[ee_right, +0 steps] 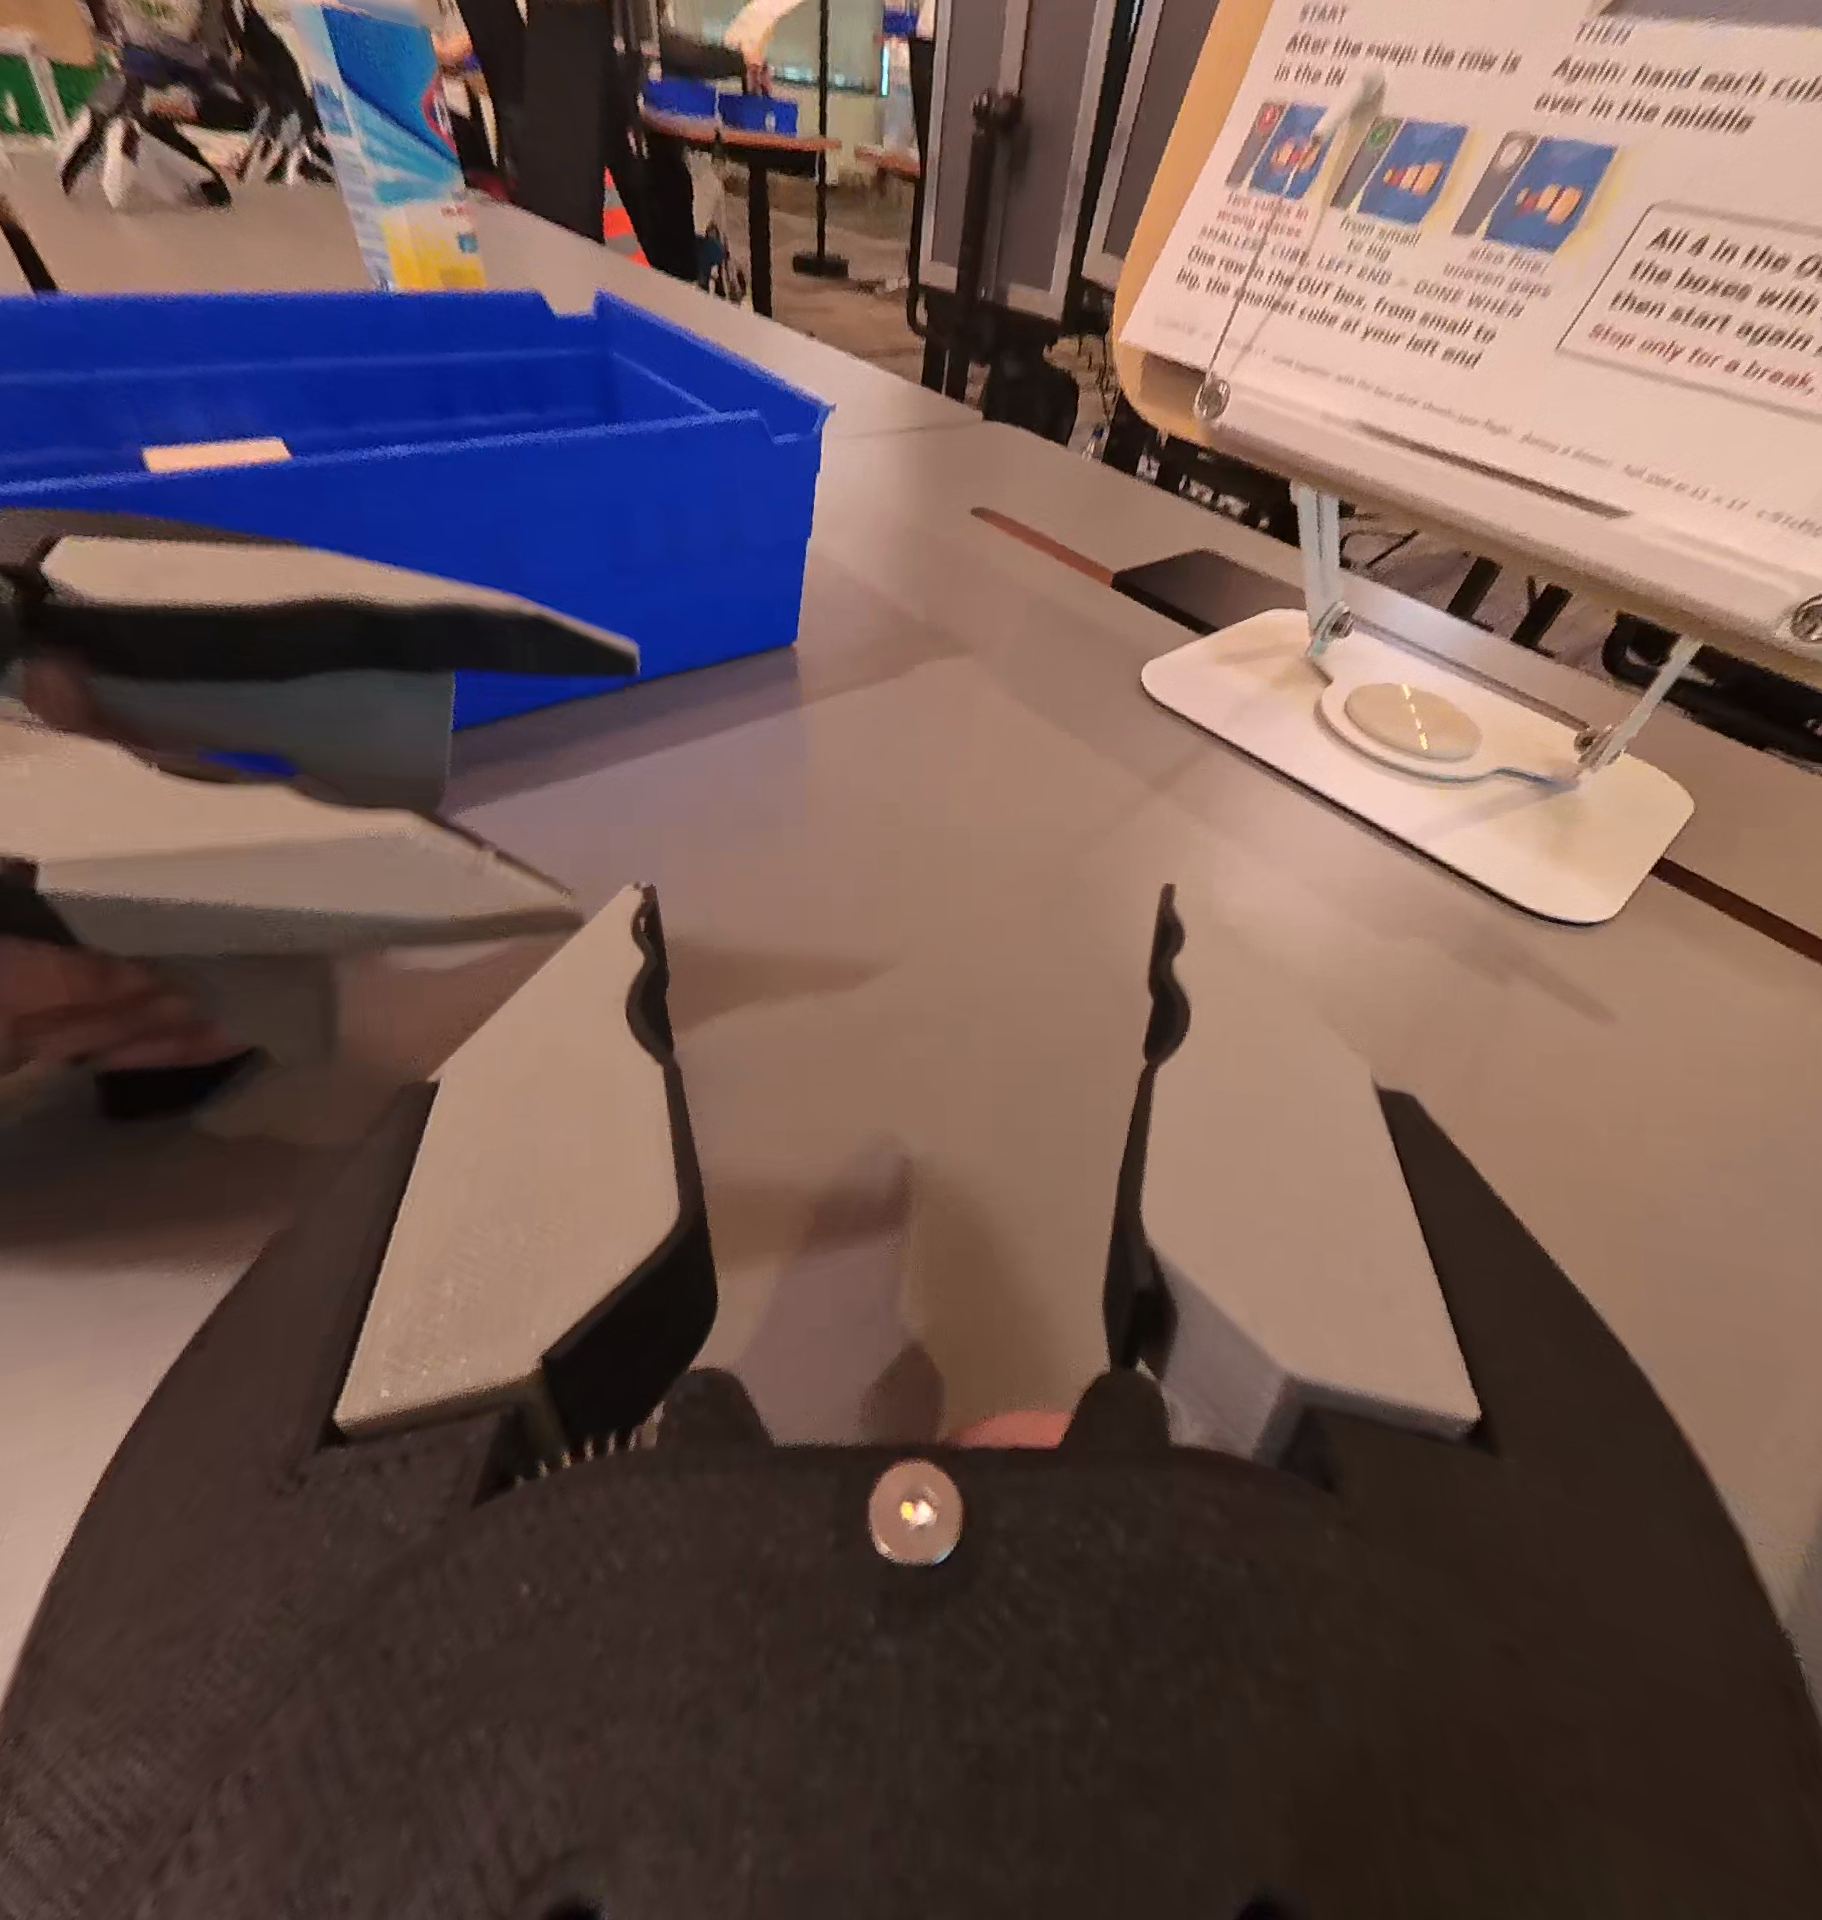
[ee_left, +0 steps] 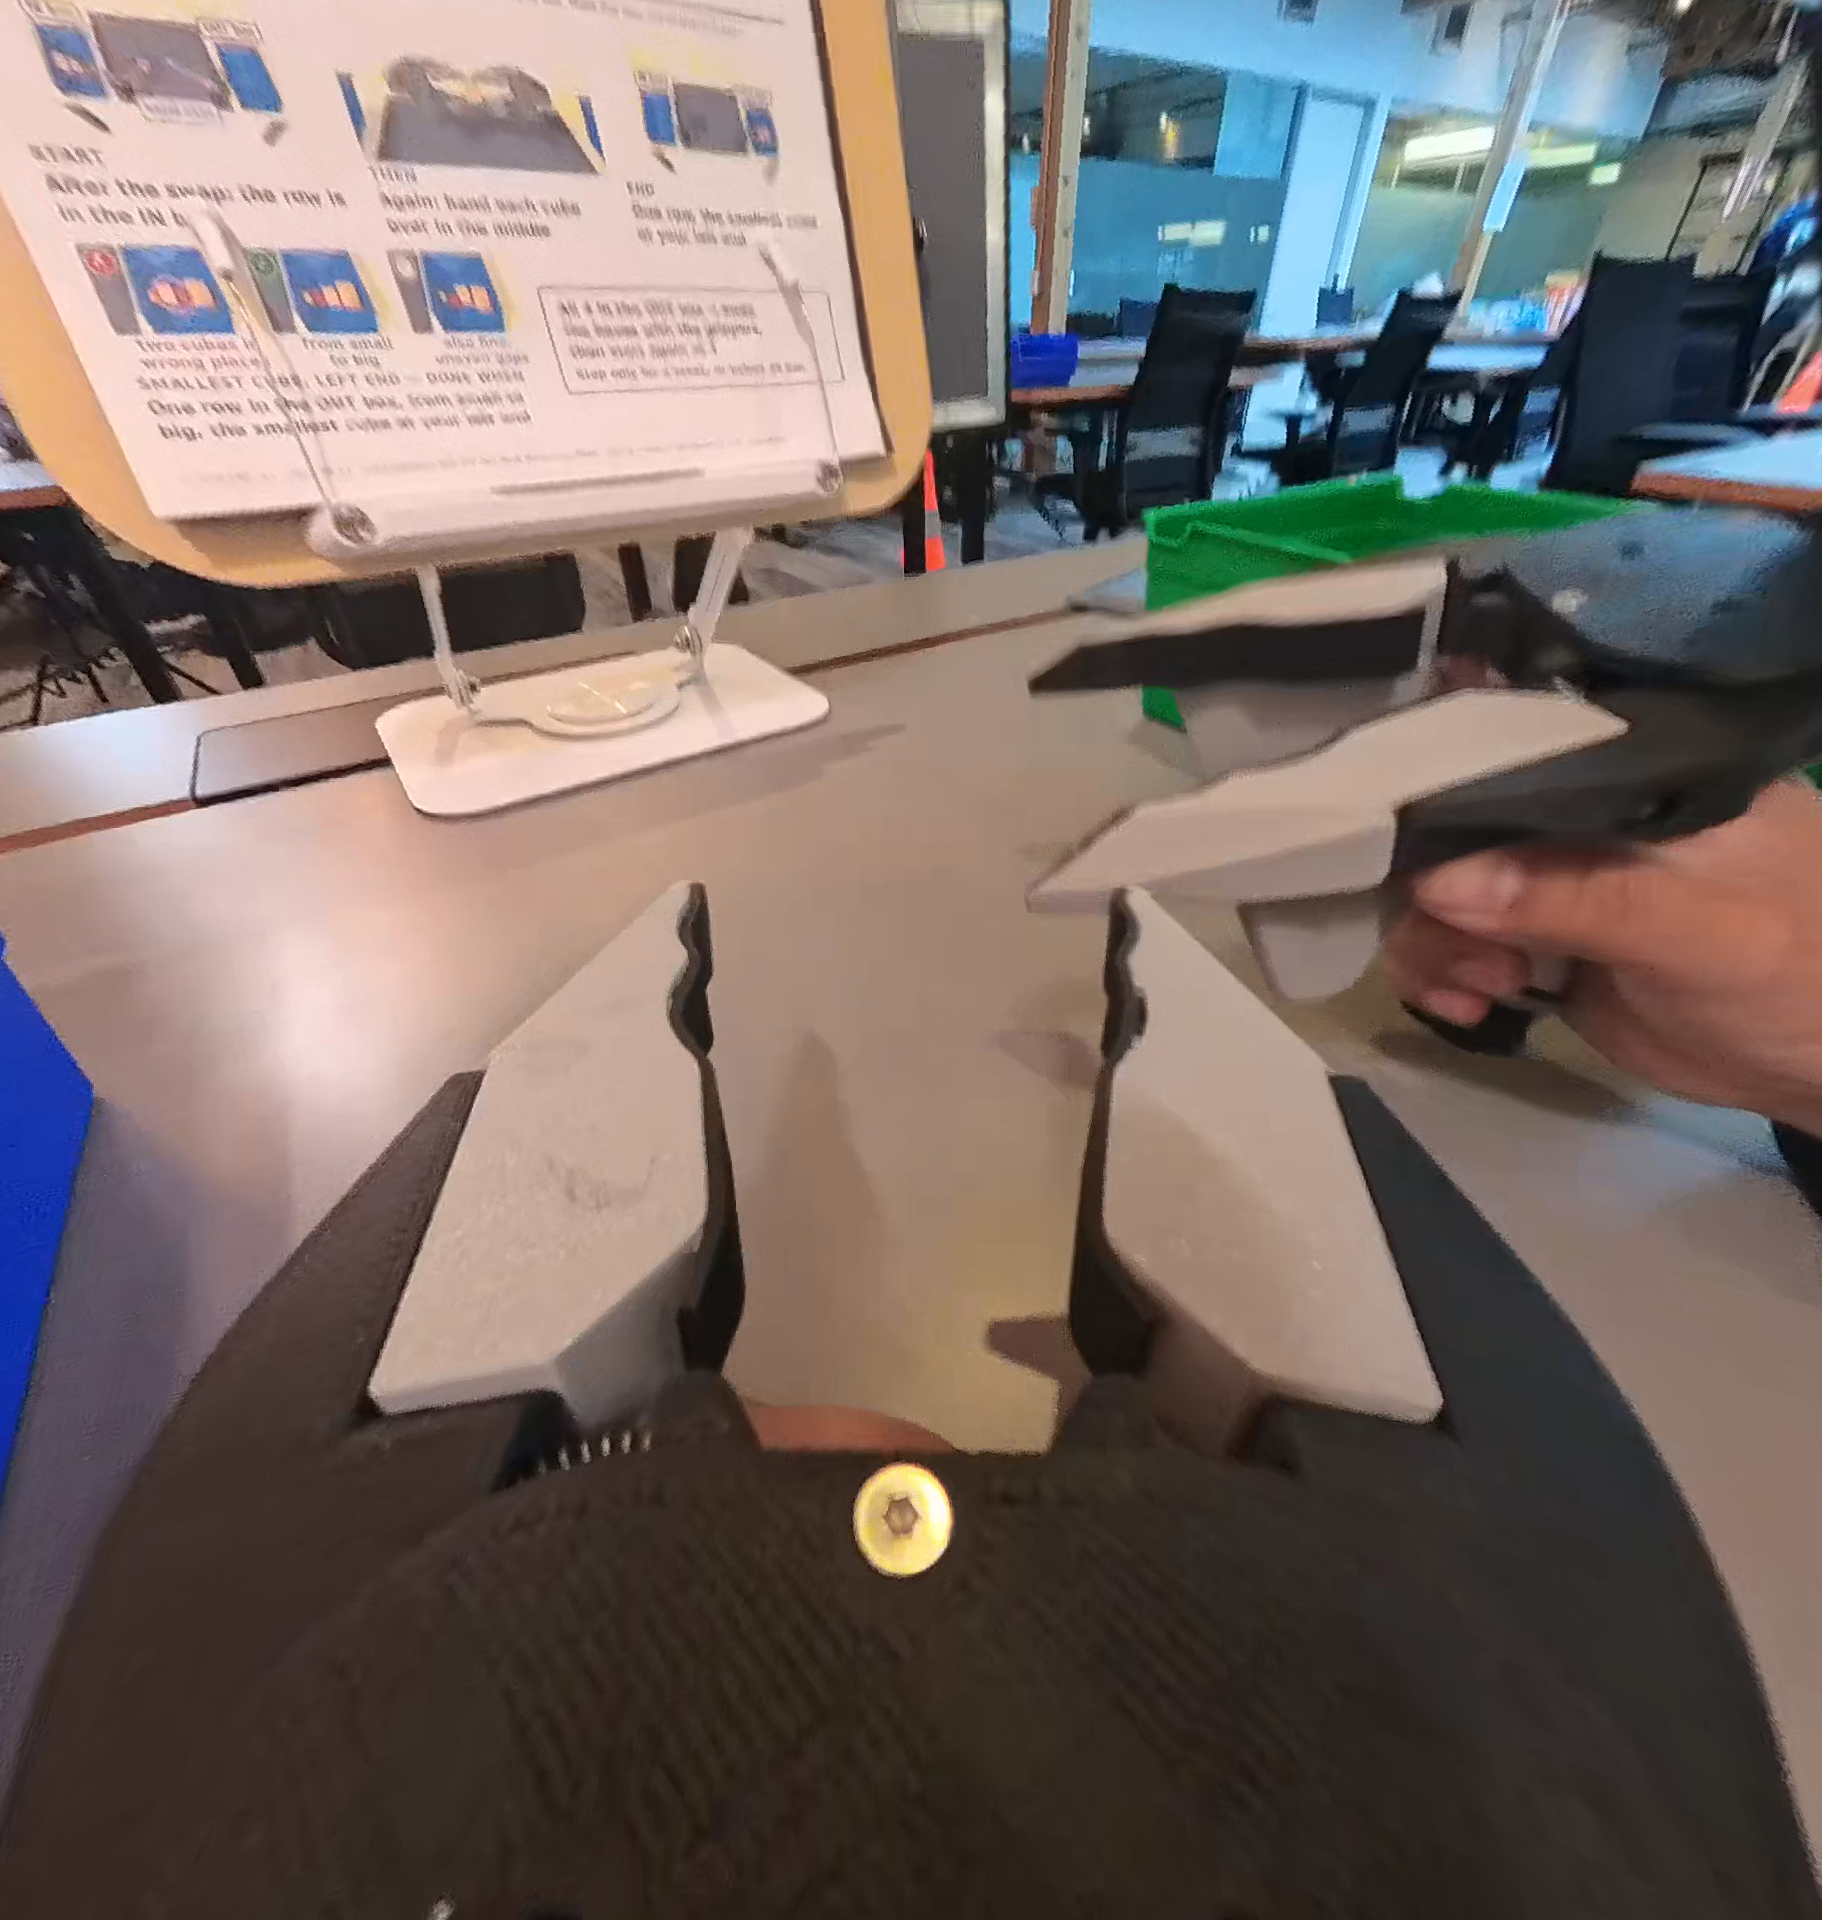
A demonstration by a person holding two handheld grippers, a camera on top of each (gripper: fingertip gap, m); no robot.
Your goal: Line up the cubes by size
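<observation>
- Both grippers are hovering over the bare tabletop [ee_left: 886, 935], holding nothing; judging this as the reach phase before a pick.
- Left gripper [ee_left: 907, 935]: jaws are standing wide apart, empty, touching nothing.
- Right gripper [ee_right: 907, 935]: jaws are likewise gaping, empty, tips just beside the left gripper's.
- Only one cube [ee_right: 216, 455] is showing, a pale top inside the blue bin [ee_right: 626, 520]; the others are out of sight.
- Green bin [ee_left: 1302, 530] is sitting on the right.
- Advice: keep jaws wide, clear the bin wall, square up on flat faces.
</observation>
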